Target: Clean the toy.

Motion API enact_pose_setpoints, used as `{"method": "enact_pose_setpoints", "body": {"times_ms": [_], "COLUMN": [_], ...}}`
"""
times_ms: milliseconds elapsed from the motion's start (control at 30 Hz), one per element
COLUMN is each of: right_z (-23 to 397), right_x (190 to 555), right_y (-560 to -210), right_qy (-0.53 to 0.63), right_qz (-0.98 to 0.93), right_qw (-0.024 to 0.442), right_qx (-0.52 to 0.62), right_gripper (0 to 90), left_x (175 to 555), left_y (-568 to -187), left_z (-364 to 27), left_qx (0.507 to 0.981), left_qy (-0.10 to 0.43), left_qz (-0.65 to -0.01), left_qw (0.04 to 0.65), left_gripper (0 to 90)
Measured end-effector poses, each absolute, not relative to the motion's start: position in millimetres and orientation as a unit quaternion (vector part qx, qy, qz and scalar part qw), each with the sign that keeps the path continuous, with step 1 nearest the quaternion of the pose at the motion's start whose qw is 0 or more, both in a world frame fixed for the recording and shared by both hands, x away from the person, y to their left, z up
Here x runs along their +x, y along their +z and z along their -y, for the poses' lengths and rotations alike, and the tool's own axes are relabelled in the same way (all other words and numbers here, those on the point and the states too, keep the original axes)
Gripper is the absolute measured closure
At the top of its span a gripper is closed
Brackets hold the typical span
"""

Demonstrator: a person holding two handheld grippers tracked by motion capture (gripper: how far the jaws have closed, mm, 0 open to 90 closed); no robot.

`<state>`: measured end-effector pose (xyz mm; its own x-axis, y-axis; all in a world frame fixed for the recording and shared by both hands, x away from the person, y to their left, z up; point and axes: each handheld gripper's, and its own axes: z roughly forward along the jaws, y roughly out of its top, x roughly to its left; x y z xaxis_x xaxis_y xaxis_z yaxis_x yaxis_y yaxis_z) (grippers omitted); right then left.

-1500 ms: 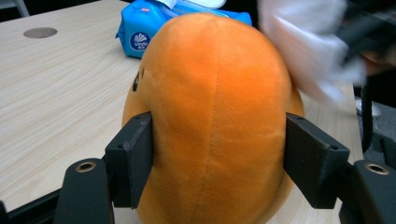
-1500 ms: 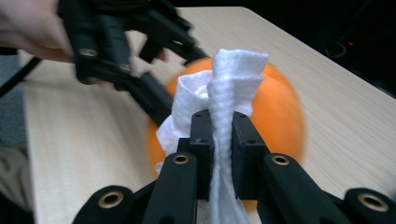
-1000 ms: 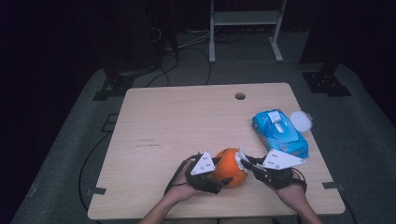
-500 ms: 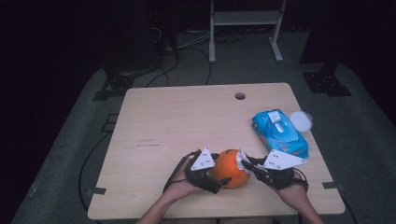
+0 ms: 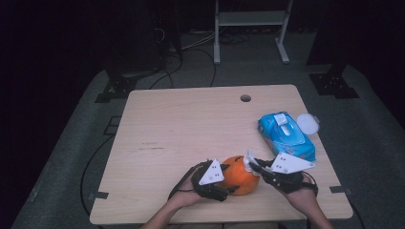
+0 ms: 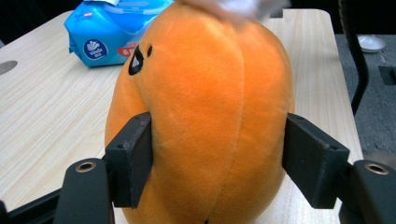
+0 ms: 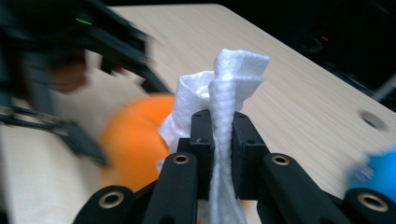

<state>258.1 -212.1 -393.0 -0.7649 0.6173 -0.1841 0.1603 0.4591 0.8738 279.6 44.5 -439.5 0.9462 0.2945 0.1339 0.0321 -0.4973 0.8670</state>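
Both tongs unmoved; left tongs (image 6: 217,161) just closed on pumpkin plush (image 6: 205,112).

The orange plush pumpkin (image 6: 201,116) is being clamped again by the left gripper (image 6: 217,163), whose jaws have just been closing after a brief widening; the two black pads are being pressed into the soft sides of the toy, which is being dented slightly at each side. In the high view the left gripper (image 5: 224,183) is being kept at the pumpkin's (image 5: 239,174) left flank, with hardly any shift in its place being shown against the earlier pictures.
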Motion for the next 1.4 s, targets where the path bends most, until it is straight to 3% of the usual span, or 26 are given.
{"method": "enact_pose_setpoints", "body": {"times_ms": [133, 333, 433, 767, 1000, 1400], "right_z": [227, 203, 195, 226, 204, 228], "right_x": [264, 253, 253, 271, 257, 264], "right_y": [-401, -392, -394, -403, -393, -399], "right_qy": [0.469, 0.495, 0.483, 0.466, 0.484, 0.474], "right_qz": [-0.814, -0.824, -0.831, -0.819, -0.824, -0.817], "right_qw": [0.223, 0.182, 0.193, 0.206, 0.198, 0.208], "right_qx": [0.26, 0.208, 0.2, 0.265, 0.219, 0.254], "right_gripper": [80.0, 80.0, 80.0, 80.1, 80.1, 80.0], "left_x": [279, 271, 269, 270, 270, 290], "left_y": [-441, -442, -443, -444, -445, -445], "left_z": [-44, -37, -38, -35, -35, -51], "left_qx": [0.856, 0.865, 0.866, 0.863, 0.864, 0.837], "left_qy": [0.129, 0.15, 0.157, 0.155, 0.162, 0.108], "left_qz": [-0.092, -0.059, -0.054, -0.05, -0.052, -0.129], "left_qw": [0.492, 0.475, 0.471, 0.477, 0.474, 0.52], "left_gripper": [28.6, 27.7, 28.2, 29.3, 29.5, 31.7]}}
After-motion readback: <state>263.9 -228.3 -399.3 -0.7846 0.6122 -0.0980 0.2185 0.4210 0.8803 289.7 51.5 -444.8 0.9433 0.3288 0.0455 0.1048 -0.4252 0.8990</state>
